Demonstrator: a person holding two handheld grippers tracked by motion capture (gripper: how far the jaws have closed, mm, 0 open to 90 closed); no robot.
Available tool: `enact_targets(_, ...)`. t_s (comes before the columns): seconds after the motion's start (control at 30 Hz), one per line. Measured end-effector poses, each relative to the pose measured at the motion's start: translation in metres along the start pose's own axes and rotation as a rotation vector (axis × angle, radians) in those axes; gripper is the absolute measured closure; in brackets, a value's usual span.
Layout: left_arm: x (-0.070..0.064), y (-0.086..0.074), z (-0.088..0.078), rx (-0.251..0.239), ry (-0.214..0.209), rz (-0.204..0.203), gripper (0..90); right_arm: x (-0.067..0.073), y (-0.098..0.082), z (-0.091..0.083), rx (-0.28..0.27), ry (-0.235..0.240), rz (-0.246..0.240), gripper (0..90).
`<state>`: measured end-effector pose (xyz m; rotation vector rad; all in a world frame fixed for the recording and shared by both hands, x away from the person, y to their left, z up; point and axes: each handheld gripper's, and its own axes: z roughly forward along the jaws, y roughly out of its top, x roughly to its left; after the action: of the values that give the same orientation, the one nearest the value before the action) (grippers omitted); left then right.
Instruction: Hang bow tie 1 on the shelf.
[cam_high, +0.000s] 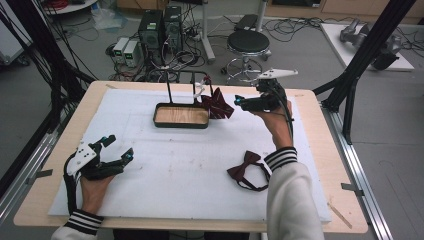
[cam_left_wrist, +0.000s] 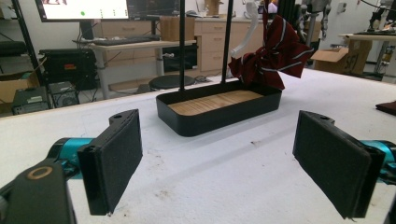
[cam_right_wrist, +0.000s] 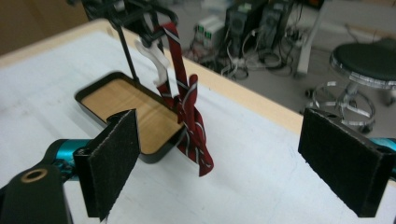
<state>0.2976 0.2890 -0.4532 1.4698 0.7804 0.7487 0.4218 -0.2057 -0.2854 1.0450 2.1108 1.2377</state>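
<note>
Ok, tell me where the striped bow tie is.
In the high view, the striped bow tie hangs on the rack's white hook, at the tray's right end, left of the right claw.

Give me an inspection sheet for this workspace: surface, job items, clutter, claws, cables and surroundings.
Surface: white foam sheet on a wooden table, lightly stained.
Job's things: striped bow tie hanging on the black stand with a wood-lined tray; plain bow tie lying on the sheet.
Clutter: nothing seen.
Grippers: left claw open, low over the sheet; right claw open, empty, beside the hung tie.
Cables: one trails from each claw; tangle on the floor behind.
Surroundings: stool, computer towers.
</note>
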Motion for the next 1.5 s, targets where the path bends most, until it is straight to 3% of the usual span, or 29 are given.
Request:
enact_targets(0.07,0.0,0.0,0.0,0.0,-0.001,0.0,16.0,0.002,-0.007,-0.009,-0.004,0.015,0.019,12.0)
enact_targets(0.23,0.0,0.0,0.0,-0.002,0.0,-0.002,16.0,0.008,-0.024,-0.027,-0.051,0.006,0.009,12.0)
enact_targets(0.27,0.0,0.0,0.0,-0.001,0.001,-0.003,16.0,0.011,-0.035,-0.037,-0.071,0.006,0.011,12.0)
enact_targets(0.7,0.0,0.0,0.0,0.001,-0.002,0.003,16.0,0.023,-0.09,-0.08,-0.161,-0.013,0.019,12.1)
enact_targets(0.73,0.0,0.0,0.0,0.001,-0.002,0.006,16.0,0.023,-0.099,-0.085,-0.187,-0.016,0.027,12.1)
enact_targets(1.07,0.0,0.0,0.0,0.002,-0.001,0.007,15.9,0.019,-0.13,-0.094,-0.202,-0.024,0.064,12.1)
enact_targets(1.5,-0.001,0.0,0.0,0.003,0.0,0.009,16.0,0.017,-0.137,-0.09,-0.18,-0.009,0.068,12.0)
